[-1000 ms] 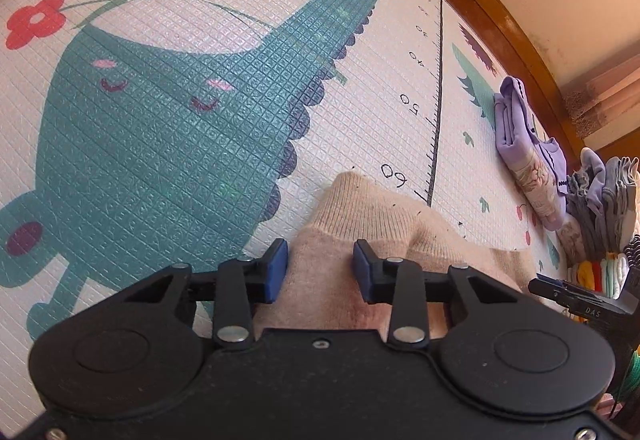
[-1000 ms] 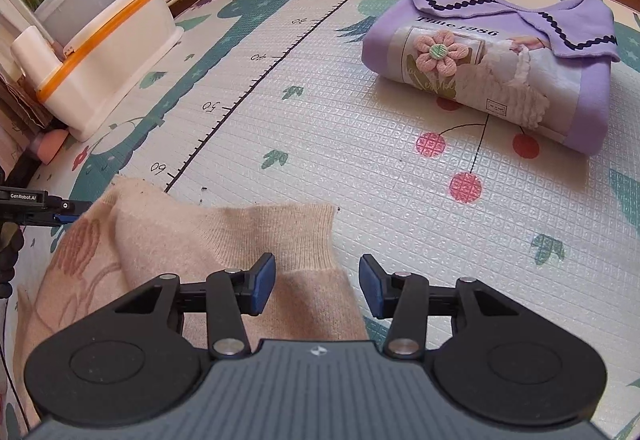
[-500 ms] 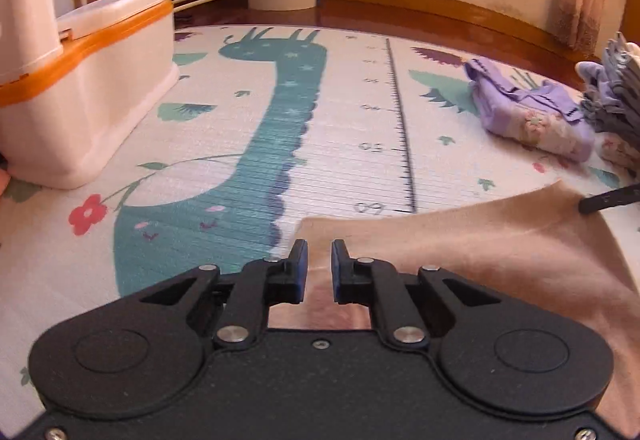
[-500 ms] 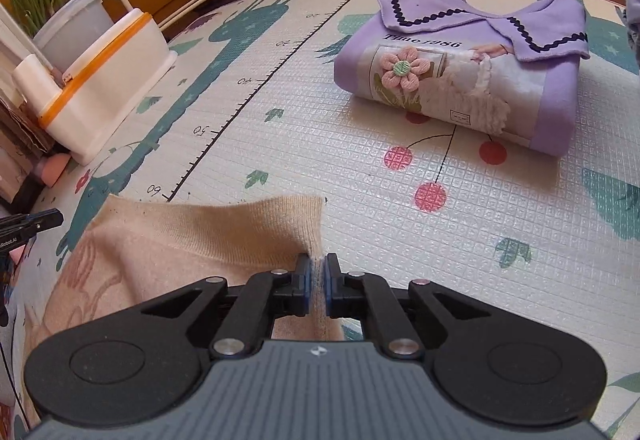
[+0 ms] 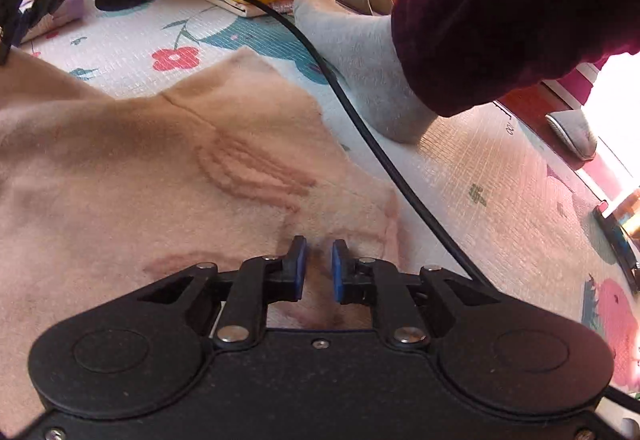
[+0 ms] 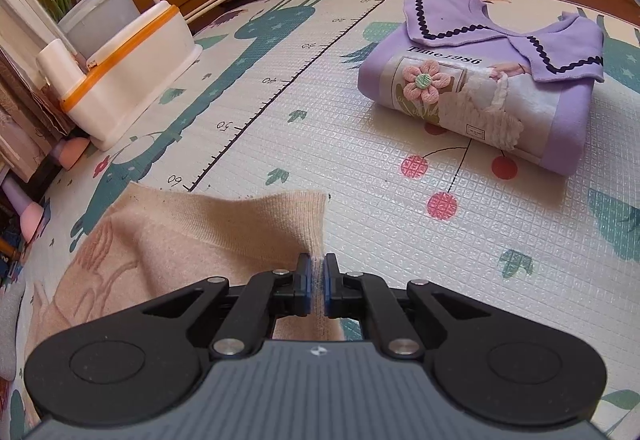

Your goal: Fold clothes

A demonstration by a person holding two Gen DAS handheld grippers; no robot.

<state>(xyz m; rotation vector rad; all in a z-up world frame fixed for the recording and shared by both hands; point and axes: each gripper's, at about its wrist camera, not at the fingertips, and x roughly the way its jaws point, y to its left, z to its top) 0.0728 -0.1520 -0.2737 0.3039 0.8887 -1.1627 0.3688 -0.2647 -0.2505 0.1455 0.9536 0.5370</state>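
Play mat (image 6: 360, 167), both jaws clamped on beige sweater (image 6: 180, 240), left view swung round (sock now visible).

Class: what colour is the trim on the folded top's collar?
Dark navy zigzag trim, clearest in the right wrist view.

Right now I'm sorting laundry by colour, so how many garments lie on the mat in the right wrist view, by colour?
Beige: 1, the beige sweater, its hem pinched by the right gripper.
Purple: 1, the folded purple top.
Total: 2 on the play mat.
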